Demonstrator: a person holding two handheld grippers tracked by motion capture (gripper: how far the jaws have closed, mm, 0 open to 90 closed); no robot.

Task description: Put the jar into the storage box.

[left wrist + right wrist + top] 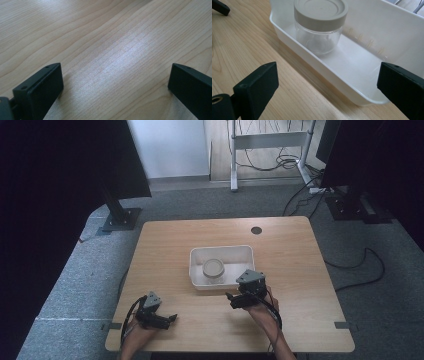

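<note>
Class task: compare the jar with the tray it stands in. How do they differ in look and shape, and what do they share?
The jar is round with clear walls; the tray is rectangular and opaque white. The jar is shut by a beige lid; the tray is open on top. The jar rises above the tray's low rim. Both look empty otherwise.

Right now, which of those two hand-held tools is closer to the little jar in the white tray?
The right tool, just off the tray holding the jar. The left tool sits farther off, near the table's near-left edge.
</note>
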